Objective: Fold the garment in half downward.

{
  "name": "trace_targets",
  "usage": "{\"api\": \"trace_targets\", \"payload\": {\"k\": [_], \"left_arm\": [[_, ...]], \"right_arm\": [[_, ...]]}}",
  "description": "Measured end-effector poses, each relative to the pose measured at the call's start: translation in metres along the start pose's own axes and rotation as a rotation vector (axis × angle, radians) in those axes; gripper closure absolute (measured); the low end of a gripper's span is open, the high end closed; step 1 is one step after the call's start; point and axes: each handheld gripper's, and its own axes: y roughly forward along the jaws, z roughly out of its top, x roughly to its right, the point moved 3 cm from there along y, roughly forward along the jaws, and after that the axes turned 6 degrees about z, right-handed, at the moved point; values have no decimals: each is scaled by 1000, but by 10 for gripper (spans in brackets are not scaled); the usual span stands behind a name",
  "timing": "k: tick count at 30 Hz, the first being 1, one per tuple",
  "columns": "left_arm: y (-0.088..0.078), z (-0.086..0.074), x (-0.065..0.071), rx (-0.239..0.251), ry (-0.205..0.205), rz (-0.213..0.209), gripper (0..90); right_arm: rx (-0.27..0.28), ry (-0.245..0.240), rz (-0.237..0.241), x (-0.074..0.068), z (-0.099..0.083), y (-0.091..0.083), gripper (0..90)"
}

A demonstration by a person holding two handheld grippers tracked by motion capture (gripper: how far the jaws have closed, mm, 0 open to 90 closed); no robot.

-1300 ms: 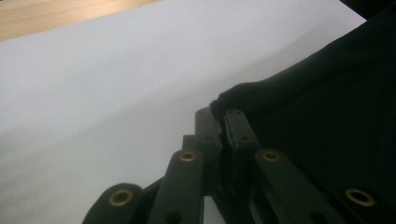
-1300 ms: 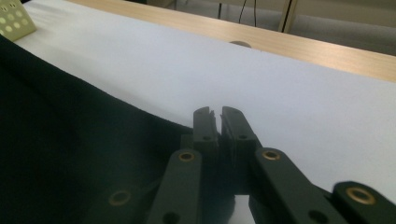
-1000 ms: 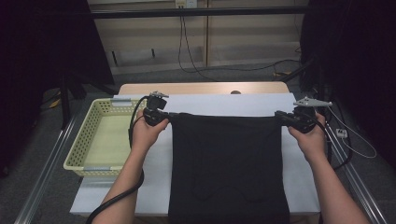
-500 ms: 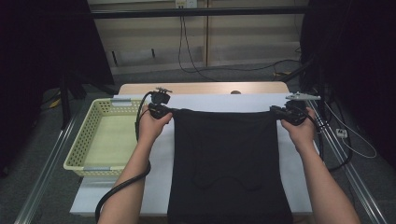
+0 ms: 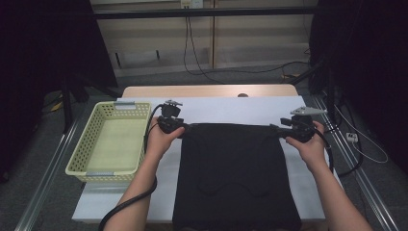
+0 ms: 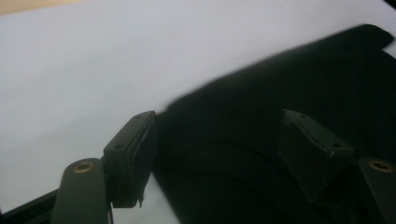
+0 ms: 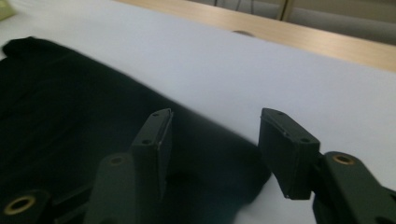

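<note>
Black cloth (image 5: 235,178) is seen spread flat on the white table (image 5: 226,109) in the high view, with its near edge at the front of the table. Its far left corner is met by the left gripper (image 5: 185,128), and its far right corner by the right gripper (image 5: 275,129). Each gripper is held in a hand. A yellow basket (image 5: 77,161) is set on the table just left of the cloth.

In the left gripper view, the left gripper (image 6: 217,149) is shown with its jaws apart. They have just been opening. The corner of the cloth (image 6: 280,84) lies between them, and it is not pressed by the pads.

In the right gripper view, the right gripper (image 7: 215,154) is shown with its jaws apart too, and they have just been opening. The cloth corner (image 7: 70,107) is laid on the table between the jaws and is not pinched. A strip of bare wood (image 7: 327,37) is seen at the far edge of the table.
</note>
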Motion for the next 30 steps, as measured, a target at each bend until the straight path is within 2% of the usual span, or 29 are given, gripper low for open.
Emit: {"api": "trace_targets", "payload": {"k": [2,4,7,13,17,22,27,30], "left_arm": [[-3,-7,7,-4,24,-12,252],[-7,-14,12,-11,48,-19,248],[-12,-23,18,-14,66,-34,225],[-18,-42,33,-31,111,-65,191],[-21,-54,46,-21,134,-90,181],[-25,-66,58,-22,167,-119,172],[-29,-75,64,-9,157,-147,155],[-32,-81,68,-14,172,-164,141]], "right_arm": [[-7,-3,41,-10,-9,-4,431],[-15,-24,62,-21,-19,-6,423],[-52,-47,77,-35,-34,-8,405],[-57,-74,118,-59,-55,-15,394],[-89,-98,137,-72,-67,-18,378],[-87,-102,144,-81,-73,-27,364],[-75,-106,145,-89,-78,-35,353],[-78,-112,151,-94,-80,-39,331]]}}
